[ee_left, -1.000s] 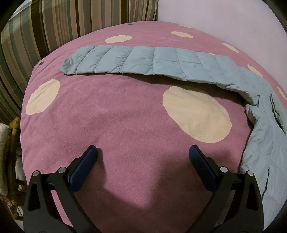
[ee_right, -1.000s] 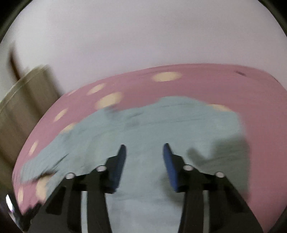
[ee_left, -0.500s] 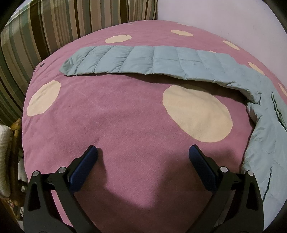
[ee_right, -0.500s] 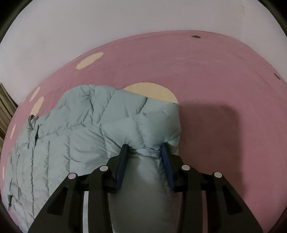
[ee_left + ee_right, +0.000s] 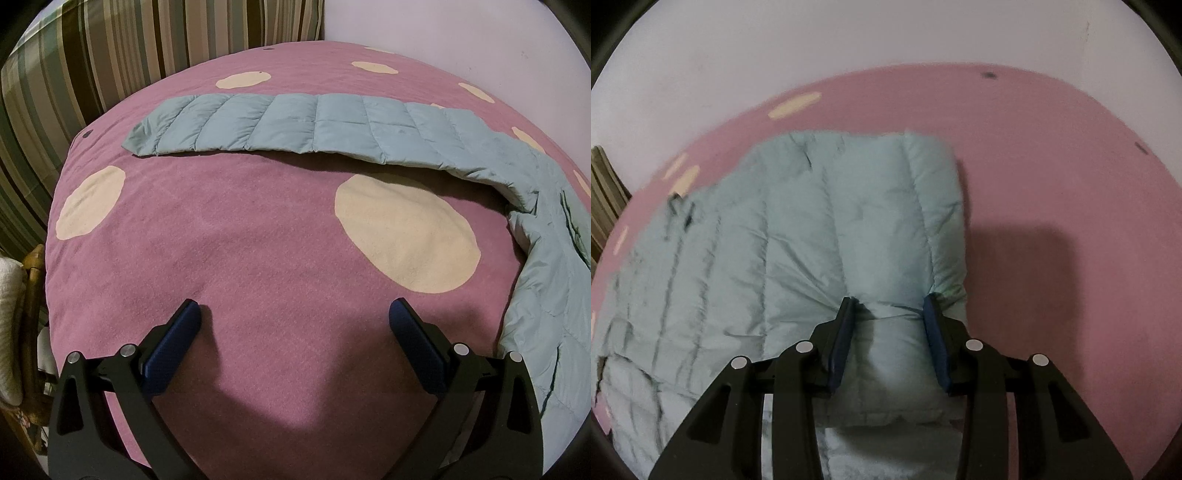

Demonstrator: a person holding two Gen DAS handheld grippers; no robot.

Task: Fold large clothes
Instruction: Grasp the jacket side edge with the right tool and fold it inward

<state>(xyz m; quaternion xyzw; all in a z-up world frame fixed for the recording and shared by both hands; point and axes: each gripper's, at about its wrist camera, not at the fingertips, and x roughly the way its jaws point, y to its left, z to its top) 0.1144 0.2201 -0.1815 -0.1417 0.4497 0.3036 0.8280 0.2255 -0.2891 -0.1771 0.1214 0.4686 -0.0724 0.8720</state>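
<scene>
Nearest the right wrist camera, the right claw (image 5: 889,314) is clamped on a bunched fold of the pale blue jacket (image 5: 798,258); half a second ago the cloth rose in a puffy hump ahead of the fingers, and now it lies flatter, the folded part spread out over the body of the jacket, its far edge squared off; the picture is slightly blurred; right of the jacket the pink bedspread (image 5: 1052,166) carries the claw's shadow, and a pale wall stands beyond. On the left side, the left claw (image 5: 295,321) has not moved; its fingers stand wide apart over bare bedspread (image 5: 221,240), holding nothing; past a large cream spot (image 5: 406,232), a quilted sleeve (image 5: 295,125) stretches flat across the bed, joining the jacket's body at the right edge, as before; a striped curtain (image 5: 110,48) hangs behind.
</scene>
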